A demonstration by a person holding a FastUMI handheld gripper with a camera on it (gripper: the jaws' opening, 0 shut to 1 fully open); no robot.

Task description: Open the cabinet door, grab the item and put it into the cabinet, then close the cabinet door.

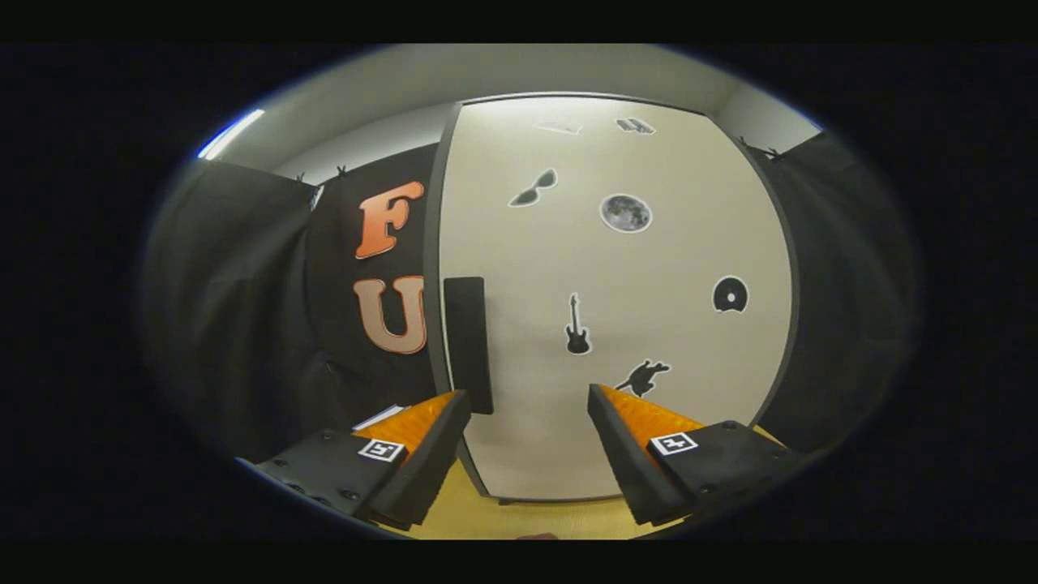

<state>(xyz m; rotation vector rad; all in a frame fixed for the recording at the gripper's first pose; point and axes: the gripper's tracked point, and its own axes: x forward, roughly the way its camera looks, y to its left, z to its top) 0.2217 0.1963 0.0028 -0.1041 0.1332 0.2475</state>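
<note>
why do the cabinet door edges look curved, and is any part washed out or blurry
Gripper view: fisheye distortion bows the straight edges of the cabinet door; its top is brightest, near washed out, so the top stickers read faint; the dark handle and guitar sticker stay fairly sharp; the open gripper sits near the handle, fingers holding nothing.

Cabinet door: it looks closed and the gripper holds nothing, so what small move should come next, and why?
Probably ease the gripper a little left and forward to bring the dark handle between its fingers. The cabinet door looks shut, the handle runs upright along its left edge, and the open fingers sit short of it, with the left fingertip just below the handle.
</note>
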